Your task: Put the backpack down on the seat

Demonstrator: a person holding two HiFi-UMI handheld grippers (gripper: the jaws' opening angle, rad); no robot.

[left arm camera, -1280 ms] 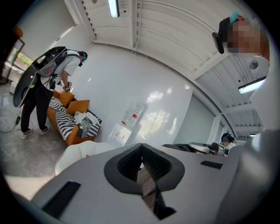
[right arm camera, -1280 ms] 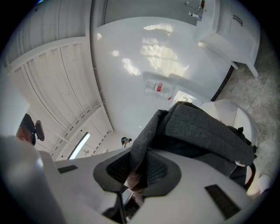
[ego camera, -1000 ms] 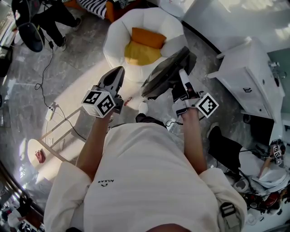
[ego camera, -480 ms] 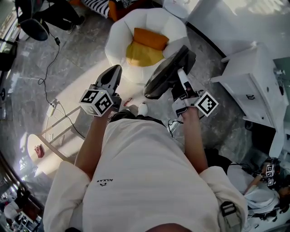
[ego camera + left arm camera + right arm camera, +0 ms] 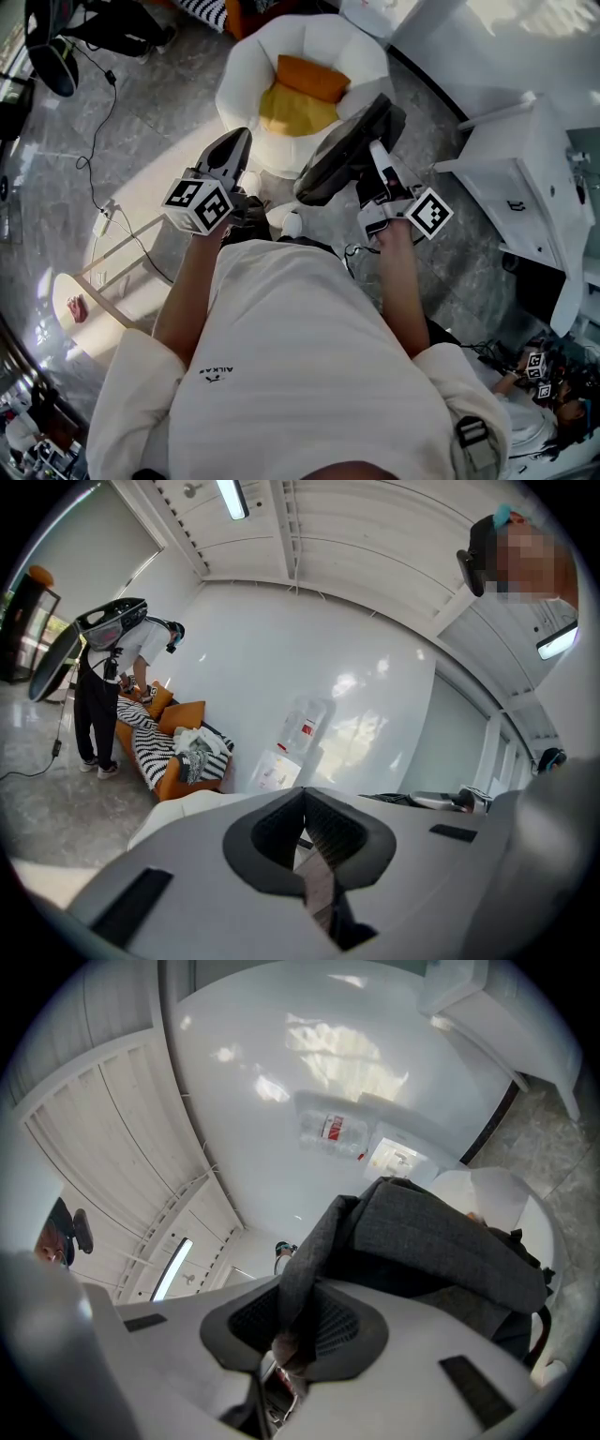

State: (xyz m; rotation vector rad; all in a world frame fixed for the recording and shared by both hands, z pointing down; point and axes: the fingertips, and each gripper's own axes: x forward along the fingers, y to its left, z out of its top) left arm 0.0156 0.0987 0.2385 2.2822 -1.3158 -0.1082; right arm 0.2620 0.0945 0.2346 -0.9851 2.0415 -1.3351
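Two tongs here, only one busy. The right tongs (image 5: 377, 150) are clamped on a fold of the grey backpack (image 5: 343, 152), which hangs in the air just beside the seat's near-right rim. The left tongs (image 5: 238, 141) are closed on nothing, over by the near-left rim. The bag's long axis runs diagonally along that rim. The white seat (image 5: 240, 70) and its orange cushion (image 5: 298, 92) lie ahead and left of the bag, so I'd guess forward-left, then down.
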